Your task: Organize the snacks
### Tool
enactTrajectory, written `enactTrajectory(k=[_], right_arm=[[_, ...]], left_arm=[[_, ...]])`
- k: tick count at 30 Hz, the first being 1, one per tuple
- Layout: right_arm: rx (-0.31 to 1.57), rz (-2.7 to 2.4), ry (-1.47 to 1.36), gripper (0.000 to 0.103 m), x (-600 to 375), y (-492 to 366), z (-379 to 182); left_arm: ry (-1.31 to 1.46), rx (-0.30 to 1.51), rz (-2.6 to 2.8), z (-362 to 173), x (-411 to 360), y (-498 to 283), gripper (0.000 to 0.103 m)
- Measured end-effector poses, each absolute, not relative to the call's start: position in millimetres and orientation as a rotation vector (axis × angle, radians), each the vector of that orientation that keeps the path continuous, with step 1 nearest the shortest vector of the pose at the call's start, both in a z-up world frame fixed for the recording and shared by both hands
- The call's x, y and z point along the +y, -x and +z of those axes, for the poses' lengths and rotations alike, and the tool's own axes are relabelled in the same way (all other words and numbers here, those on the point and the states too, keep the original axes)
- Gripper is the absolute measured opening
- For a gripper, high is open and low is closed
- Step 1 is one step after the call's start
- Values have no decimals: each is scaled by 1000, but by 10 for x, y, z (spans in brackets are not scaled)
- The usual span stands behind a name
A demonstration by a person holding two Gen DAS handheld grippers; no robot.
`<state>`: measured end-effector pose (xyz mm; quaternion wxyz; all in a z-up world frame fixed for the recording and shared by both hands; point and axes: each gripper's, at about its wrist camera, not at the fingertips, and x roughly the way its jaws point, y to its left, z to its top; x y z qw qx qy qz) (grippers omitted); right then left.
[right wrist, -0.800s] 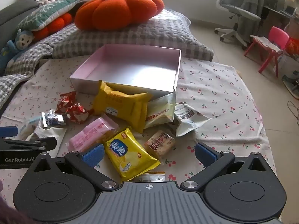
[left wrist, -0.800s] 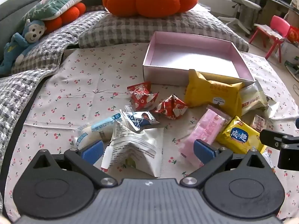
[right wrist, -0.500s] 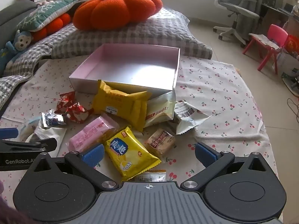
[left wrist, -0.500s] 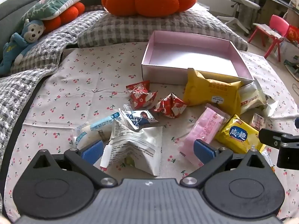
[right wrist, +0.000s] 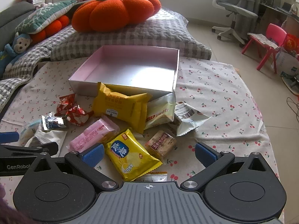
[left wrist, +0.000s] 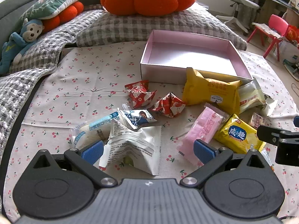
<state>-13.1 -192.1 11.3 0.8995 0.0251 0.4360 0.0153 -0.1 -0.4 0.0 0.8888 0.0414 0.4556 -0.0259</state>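
Pink inside and silvery outside, a shallow square box (right wrist: 129,69) sits open on a cherry-print cloth (right wrist: 214,97), with nothing in it. Snack packets lie scattered on the cloth in front of it. A puffy yellow packet (right wrist: 121,106) leans against the box's near wall, with a glossy cream wrapper (right wrist: 160,112) tucked beside it and a crinkled white packet (right wrist: 188,119) further right. Nearer the camera lie a flat pink packet (right wrist: 93,134), a shiny yellow chip bag (right wrist: 129,155) and a small brown square biscuit (right wrist: 161,143). To the left are two crumpled red foil wrappers (left wrist: 142,93) (left wrist: 169,105), a small blue-and-white foil packet (left wrist: 138,118), a soft rounded bun in clear film (left wrist: 93,130) and a creased white bag (left wrist: 130,145) with fine print.

Left gripper (left wrist: 147,149) has its blue ribbed pads spread wide, the white bag lying between them, unclamped. Right gripper (right wrist: 148,152) is likewise spread wide, the chip bag and biscuit lying between its pads, nothing pinched.

Behind the box, a plush orange pumpkin cushion (right wrist: 115,9) rests on a quilted grey checked pillow (right wrist: 130,37)
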Motion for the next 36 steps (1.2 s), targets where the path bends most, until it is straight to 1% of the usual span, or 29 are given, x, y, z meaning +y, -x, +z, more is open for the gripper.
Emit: enactTrajectory(k=[36], right_arm=[[918,24,-103,103,-1984,143,118]], left_arm=[[-77,944,-83,9,-41,16,103]])
